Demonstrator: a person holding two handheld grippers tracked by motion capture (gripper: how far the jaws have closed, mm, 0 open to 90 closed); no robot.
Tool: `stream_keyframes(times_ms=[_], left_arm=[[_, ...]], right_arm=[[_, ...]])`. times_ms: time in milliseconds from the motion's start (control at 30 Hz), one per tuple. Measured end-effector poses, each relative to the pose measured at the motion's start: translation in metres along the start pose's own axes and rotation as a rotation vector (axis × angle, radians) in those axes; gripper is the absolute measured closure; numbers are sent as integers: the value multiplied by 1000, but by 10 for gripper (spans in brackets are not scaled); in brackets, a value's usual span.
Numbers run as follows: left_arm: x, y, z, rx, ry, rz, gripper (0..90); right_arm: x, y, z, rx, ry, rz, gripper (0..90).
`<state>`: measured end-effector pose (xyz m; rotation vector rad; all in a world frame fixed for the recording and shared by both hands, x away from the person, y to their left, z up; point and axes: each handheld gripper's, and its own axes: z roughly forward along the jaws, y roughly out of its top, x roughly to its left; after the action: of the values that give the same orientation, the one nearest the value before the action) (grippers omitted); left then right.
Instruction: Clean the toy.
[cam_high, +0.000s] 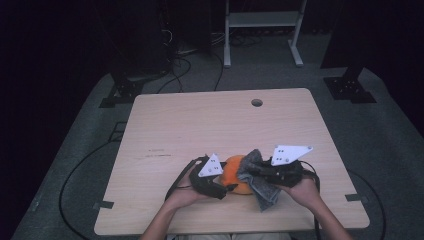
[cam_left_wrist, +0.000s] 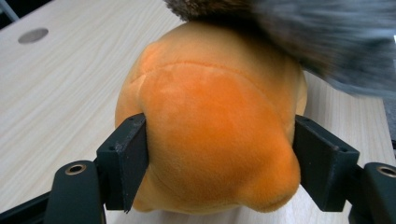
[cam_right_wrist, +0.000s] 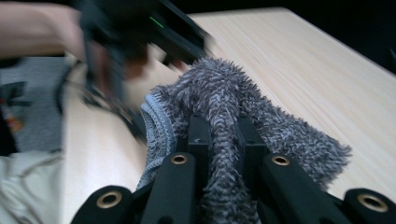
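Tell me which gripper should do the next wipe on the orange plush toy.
Right. The right gripper already pinches the grey cloth against the orange plush toy; the left gripper is busy clamping that toy.

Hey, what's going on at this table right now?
A person at a wooden table holds a gripper in each hand. The left gripper has its fingers pressed against both sides of an orange plush toy, holding it near the table's front edge. The right gripper is pinched shut on a shaggy grey cloth, and that cloth lies against the top of the toy. It looks like the toy is being wiped.
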<state>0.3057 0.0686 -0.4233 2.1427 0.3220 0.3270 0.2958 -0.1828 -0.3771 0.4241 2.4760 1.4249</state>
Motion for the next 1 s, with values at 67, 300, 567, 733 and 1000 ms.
stream_keyframes(times_ms=[67, 300, 567, 733, 1000], left_arm=[[-3, 1, 1, -8, 3, 12, 256], [3, -12, -1, 50, -18, 3, 274], [14, -8, -7, -17, -83, -106, 186], [17, -20, -4, 27, -102, -143, 213], [16, -23, -11, 10, -109, -75, 208]], right_arm=[[8, 12, 9, 6, 34, -35, 795], [-16, -3, 17, 85, -40, 49, 796], [-14, -16, 13, 44, -30, 76, 796], [-8, -21, 16, 6, -18, 52, 795], [-18, -51, -2, 3, -45, 145, 794]])
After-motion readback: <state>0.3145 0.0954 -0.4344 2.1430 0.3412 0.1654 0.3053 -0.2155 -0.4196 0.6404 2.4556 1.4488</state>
